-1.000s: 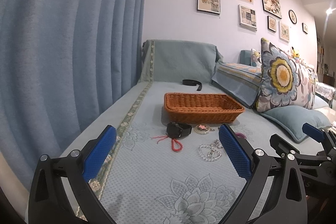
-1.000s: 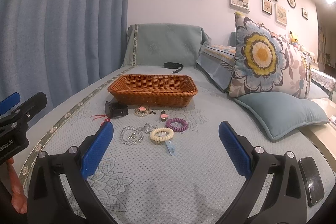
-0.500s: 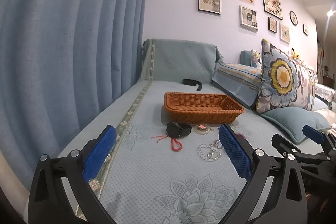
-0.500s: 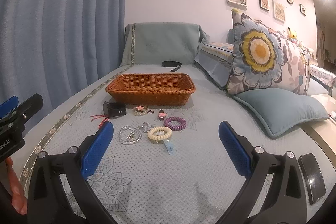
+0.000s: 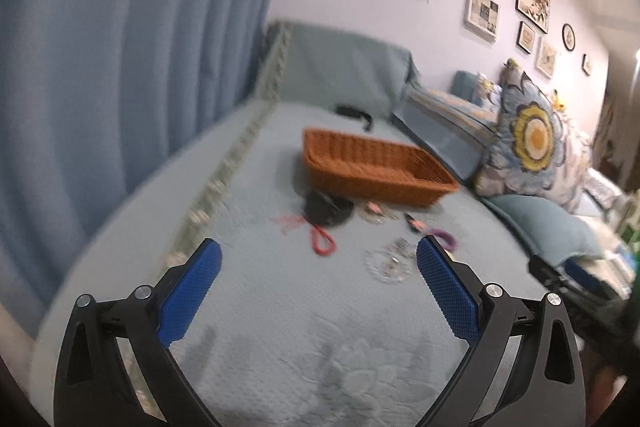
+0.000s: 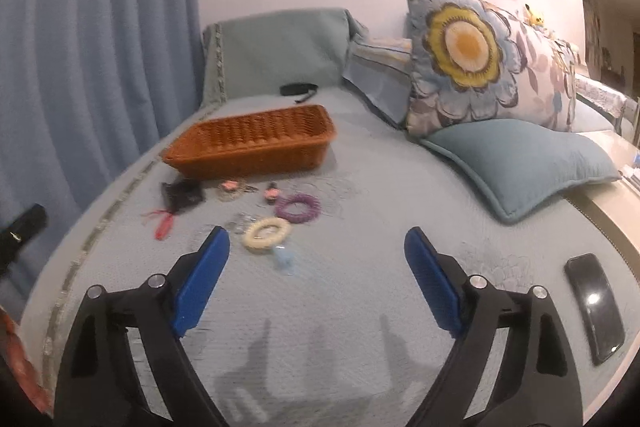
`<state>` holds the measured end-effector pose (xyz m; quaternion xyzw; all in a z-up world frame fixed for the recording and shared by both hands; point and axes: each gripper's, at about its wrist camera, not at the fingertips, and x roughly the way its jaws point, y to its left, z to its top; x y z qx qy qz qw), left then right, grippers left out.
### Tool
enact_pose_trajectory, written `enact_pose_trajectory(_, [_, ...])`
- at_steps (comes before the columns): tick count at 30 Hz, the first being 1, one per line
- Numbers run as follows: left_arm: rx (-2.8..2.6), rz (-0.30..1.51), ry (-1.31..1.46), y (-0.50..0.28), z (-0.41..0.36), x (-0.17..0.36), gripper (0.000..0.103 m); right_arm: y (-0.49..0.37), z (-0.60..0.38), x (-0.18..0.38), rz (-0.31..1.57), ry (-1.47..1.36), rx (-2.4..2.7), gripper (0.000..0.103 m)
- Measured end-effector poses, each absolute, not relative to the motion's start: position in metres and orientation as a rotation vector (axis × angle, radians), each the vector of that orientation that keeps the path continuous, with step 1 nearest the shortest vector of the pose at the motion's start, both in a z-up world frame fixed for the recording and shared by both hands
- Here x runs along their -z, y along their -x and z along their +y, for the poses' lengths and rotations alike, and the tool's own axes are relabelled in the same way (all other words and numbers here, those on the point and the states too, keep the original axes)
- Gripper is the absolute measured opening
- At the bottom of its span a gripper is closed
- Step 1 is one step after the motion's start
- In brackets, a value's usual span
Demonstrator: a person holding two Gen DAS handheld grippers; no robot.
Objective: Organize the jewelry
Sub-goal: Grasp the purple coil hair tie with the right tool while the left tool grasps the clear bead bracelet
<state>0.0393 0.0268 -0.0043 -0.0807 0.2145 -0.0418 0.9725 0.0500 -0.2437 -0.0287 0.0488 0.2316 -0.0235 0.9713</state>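
Observation:
An orange wicker basket (image 5: 376, 167) (image 6: 256, 143) stands on the teal sofa cover. In front of it lie a black watch (image 5: 324, 209) (image 6: 182, 193), a red cord (image 5: 322, 241) (image 6: 164, 225), a pink star charm (image 6: 230, 187), a purple coil ring (image 6: 299, 207), a cream coil ring (image 6: 266, 234), a clear bead bracelet (image 5: 390, 265) and a pale blue clip (image 6: 285, 259). My left gripper (image 5: 318, 275) is open and empty, short of the red cord. My right gripper (image 6: 316, 259) is open and empty, just short of the cream ring and clip.
A blue curtain (image 5: 120, 47) hangs along the left. A floral pillow (image 6: 480, 63) and a teal cushion (image 6: 520, 163) lie at the right. A black phone (image 6: 594, 311) lies at the sofa's right edge. A black strap (image 6: 298, 89) lies behind the basket.
Both grippers have tilted downward and moved closer to the jewelry; both views are tilted and motion-blurred. Both stay open and empty.

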Motion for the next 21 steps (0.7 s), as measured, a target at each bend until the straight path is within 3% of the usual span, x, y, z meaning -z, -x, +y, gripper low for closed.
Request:
enact_pose_trajectory(5, [0.24, 0.489, 0.096, -0.073, 0.011, 0.015, 0.08, -0.081, -0.254, 0.048, 0.596, -0.066, -0.04, 0.06])
enact_pose_trajectory(10, [0.379, 0.693, 0.051, -0.132, -0.006, 0.052, 0.058, -0.132, -0.26, 0.063, 0.701, -0.096, -0.119, 0.045])
enact_pose_trajectory(13, [0.422, 0.775, 0.094, -0.16, -0.003, 0.069, 0.056, -0.166, -0.259, 0.07, 0.729, -0.094, -0.145, 0.045])
enact_pose_trajectory(17, [0.437, 0.838, 0.117, -0.185, -0.003, 0.083, 0.044, -0.204, -0.255, 0.081, 0.767, -0.064, -0.142, 0.045])
enact_pose_trajectory(21, [0.451, 0.88, 0.073, -0.204, -0.016, 0.095, 0.044, -0.227, -0.252, 0.086, 0.794, -0.055, -0.155, 0.045])
